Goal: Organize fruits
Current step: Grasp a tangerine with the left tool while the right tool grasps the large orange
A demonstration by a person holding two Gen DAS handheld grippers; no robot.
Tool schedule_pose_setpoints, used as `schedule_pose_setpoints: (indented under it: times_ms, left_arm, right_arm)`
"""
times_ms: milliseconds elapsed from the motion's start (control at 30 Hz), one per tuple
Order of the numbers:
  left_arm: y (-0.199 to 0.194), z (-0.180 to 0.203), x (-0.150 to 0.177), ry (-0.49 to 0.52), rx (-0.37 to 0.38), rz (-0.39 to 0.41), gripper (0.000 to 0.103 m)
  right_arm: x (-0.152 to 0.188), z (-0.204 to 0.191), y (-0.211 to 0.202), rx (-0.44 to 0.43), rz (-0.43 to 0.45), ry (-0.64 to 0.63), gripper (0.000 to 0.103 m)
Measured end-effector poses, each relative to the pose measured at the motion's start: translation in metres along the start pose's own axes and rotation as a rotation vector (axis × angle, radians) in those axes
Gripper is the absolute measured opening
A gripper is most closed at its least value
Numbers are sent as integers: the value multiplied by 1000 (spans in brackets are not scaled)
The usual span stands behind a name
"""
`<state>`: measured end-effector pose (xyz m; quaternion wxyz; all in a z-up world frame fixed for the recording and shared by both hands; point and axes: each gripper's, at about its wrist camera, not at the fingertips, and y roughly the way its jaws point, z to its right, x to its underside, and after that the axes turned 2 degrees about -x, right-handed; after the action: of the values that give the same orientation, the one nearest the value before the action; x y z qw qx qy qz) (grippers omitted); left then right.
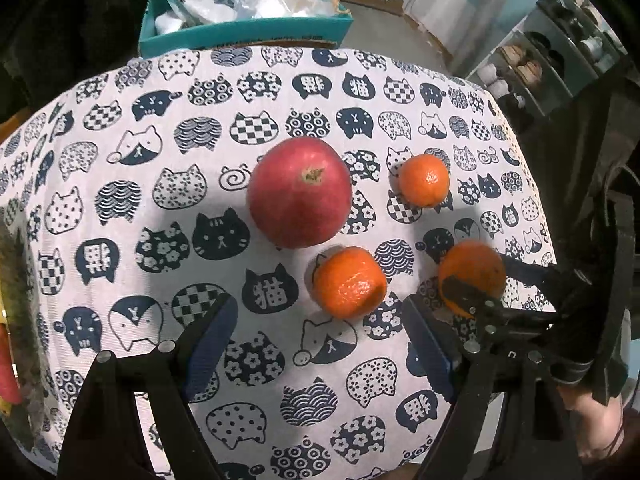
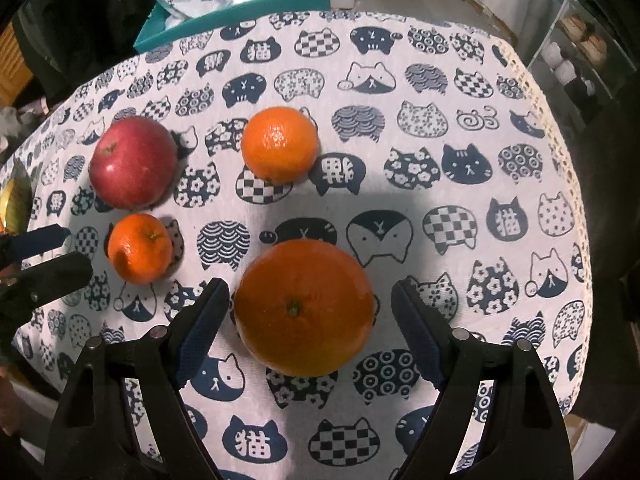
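A red apple (image 1: 300, 192) (image 2: 134, 162) lies on the cat-print tablecloth (image 1: 120, 200). Beside it are a small mandarin (image 1: 350, 282) (image 2: 140, 247), a second mandarin (image 1: 424, 179) (image 2: 279, 145) and a large orange (image 1: 472, 272) (image 2: 304, 307). My left gripper (image 1: 320, 332) is open and empty, just in front of the small mandarin. My right gripper (image 2: 310, 312) is open with its jaws on either side of the large orange, apart from it; it shows at the right of the left wrist view (image 1: 480, 300).
A teal box (image 1: 244, 32) (image 2: 240, 8) with plastic bags stands past the table's far edge. Shelves with shoes (image 1: 560, 60) stand at the right. A yellowish object (image 2: 14, 204) lies at the table's left edge. The left gripper's fingers (image 2: 48, 272) reach in from the left.
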<state>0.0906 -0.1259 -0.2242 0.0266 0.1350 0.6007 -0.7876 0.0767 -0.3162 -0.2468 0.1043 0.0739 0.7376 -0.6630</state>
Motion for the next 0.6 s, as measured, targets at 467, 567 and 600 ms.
schedule_pose_setpoints:
  times_ms: [467, 567, 600]
  left_arm:
    - [30, 10, -1, -28, 25, -36, 86]
    - [34, 11, -1, -23, 15, -34, 86]
    - [35, 12, -1, -22, 14, -35, 84]
  right_arm:
    - [-1, 2, -4, 16, 41, -11, 69]
    - [-3, 8, -9, 24, 54, 7, 69]
    - [-2, 8, -10, 26, 59, 11, 69]
